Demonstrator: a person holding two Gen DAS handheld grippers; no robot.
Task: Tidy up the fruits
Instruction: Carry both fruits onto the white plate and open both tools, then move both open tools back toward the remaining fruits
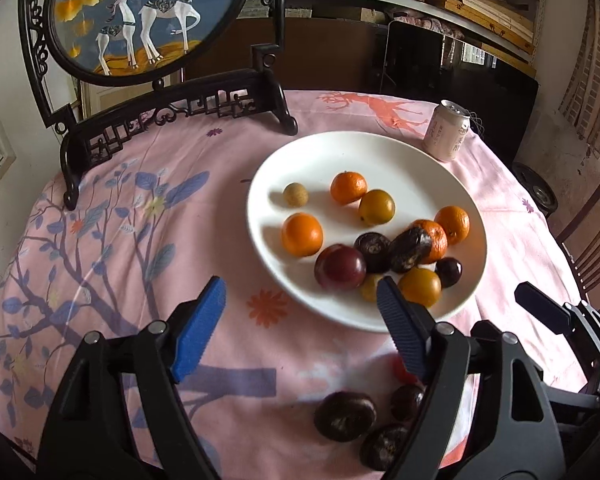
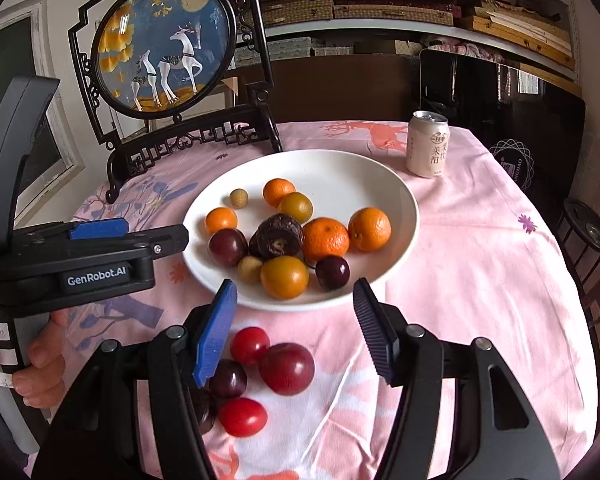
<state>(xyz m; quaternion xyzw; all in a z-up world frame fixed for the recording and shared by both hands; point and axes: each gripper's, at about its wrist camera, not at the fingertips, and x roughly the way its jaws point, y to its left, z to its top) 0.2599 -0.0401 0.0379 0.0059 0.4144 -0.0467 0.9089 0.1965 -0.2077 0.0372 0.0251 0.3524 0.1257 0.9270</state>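
A round desk (image 2: 480, 240) draped in a pink floral cloth stands before shelves stacked with woven boxes; at its far left a dark carved screen (image 2: 164, 46) frames two painted deer, and a pale drink can (image 2: 427, 144) sits at the far right. In the middle lies a smooth white plate (image 2: 340, 164), shallow and glossy, carrying mandarins, yellow plums, small tan longans, a dark wrinkled fruit and a dark cherry.

The sorting seems part done: several fruits remain on the cloth just near of the plate. From the right wrist view these are a red plum (image 2: 287, 368), two shiny cherry tomatoes (image 2: 250, 345) and a dark cherry (image 2: 228, 378), all round and smooth-skinned, close together.

The right gripper (image 2: 296, 332) hovers over this cluster with jaws wide and empty, the red plum between the ribbed pads. The left gripper (image 1: 302, 320) hangs at the plate's near left edge, jaws also wide, holding nothing.

The next move likely calls for lowering the right jaws around one fruit alone and closing gently, since the glossy round skins could slip or roll against their neighbours.
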